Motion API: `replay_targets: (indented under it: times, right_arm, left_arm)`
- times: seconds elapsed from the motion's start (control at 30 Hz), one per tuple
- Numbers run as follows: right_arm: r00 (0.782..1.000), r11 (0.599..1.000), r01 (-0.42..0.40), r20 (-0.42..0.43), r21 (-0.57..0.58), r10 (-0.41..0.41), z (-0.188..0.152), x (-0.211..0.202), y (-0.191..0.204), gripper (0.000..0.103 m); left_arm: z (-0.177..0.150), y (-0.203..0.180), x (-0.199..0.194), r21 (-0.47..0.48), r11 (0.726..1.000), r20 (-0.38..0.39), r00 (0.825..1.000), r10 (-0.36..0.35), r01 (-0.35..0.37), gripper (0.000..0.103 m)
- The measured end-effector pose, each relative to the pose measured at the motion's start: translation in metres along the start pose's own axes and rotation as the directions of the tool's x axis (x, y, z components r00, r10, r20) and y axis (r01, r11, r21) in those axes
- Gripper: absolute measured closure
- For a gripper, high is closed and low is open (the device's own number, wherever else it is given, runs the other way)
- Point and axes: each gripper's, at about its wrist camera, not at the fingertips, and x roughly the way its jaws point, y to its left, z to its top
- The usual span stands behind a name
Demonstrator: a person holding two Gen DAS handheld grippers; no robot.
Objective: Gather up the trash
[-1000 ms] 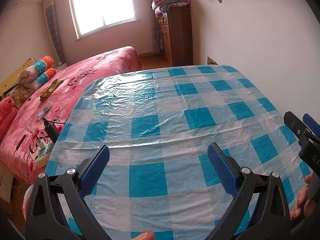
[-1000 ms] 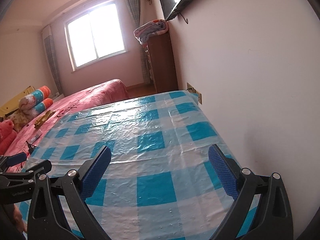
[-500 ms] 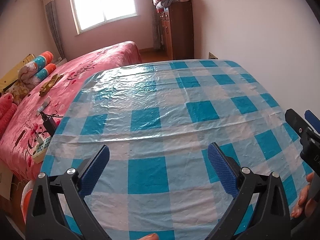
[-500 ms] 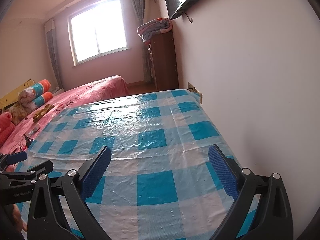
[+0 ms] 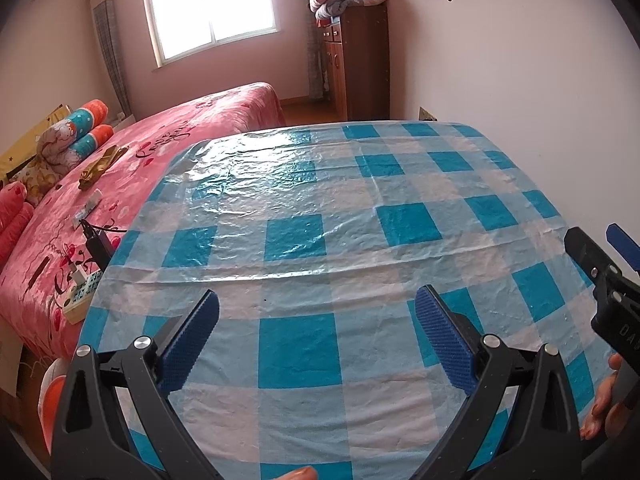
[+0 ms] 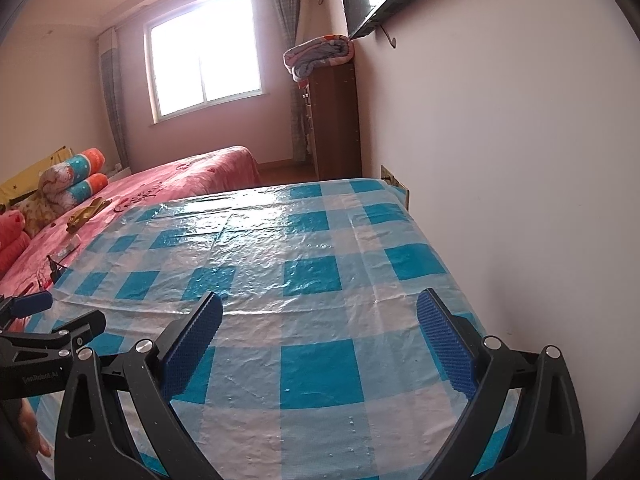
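No trash shows on the table with its blue-and-white checked plastic cover, in either view. My left gripper hovers open over the near part of the table, nothing between its blue-padded fingers. My right gripper is open too, held over the table's right side close to the wall, and nothing is in it. In the left wrist view the right gripper appears at the right edge, held by a hand. The left gripper juts into the right wrist view at the left edge.
A bed with a pink cover runs along the table's left side, carrying rolled pillows, a power strip with a plugged charger, and small items. A wooden cabinet with a folded blanket stands at the far wall. A white wall borders the table's right.
Both views tilt slightly upward and back: the table sits lower in the frames and more of the far room shows. Both grippers stay open.
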Motion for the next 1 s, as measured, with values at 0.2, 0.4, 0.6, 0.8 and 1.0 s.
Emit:
replay_targets:
  times: [0.2, 0.4, 0.6, 0.8, 1.0]
  right_arm:
    - [1.000, 1.000, -0.004, 0.005, -0.019, 0.004, 0.001, 0.001, 0.005, 0.006]
    - [1.000, 1.000, -0.007, -0.003, -0.019, 0.007, 0.001, 0.003, 0.005, 0.006]
    - [1.000, 1.000, -0.017, -0.021, -0.023, 0.016, 0.001, 0.008, 0.007, 0.006]
    - [0.990, 0.997, -0.068, -0.128, -0.047, 0.062, 0.000, 0.027, 0.018, 0.006]
    - [0.964, 0.992, -0.083, -0.259, -0.099, 0.055, -0.005, 0.054, 0.038, 0.006]
  left_arm:
    - [0.001, 0.001, 0.001, -0.001, 1.000, 0.007, 1.000, 0.001, -0.001, 0.004]
    - [0.001, 0.003, 0.002, -0.011, 1.000, 0.012, 1.000, -0.001, 0.001, 0.004]
    - [0.001, 0.009, 0.008, -0.033, 0.999, 0.005, 1.000, -0.012, 0.013, 0.004]
    - [0.001, 0.017, 0.033, -0.051, 0.999, -0.071, 0.997, 0.002, -0.006, 0.004]
    - [0.001, 0.027, 0.058, -0.102, 0.995, -0.127, 0.992, -0.010, -0.003, 0.004]
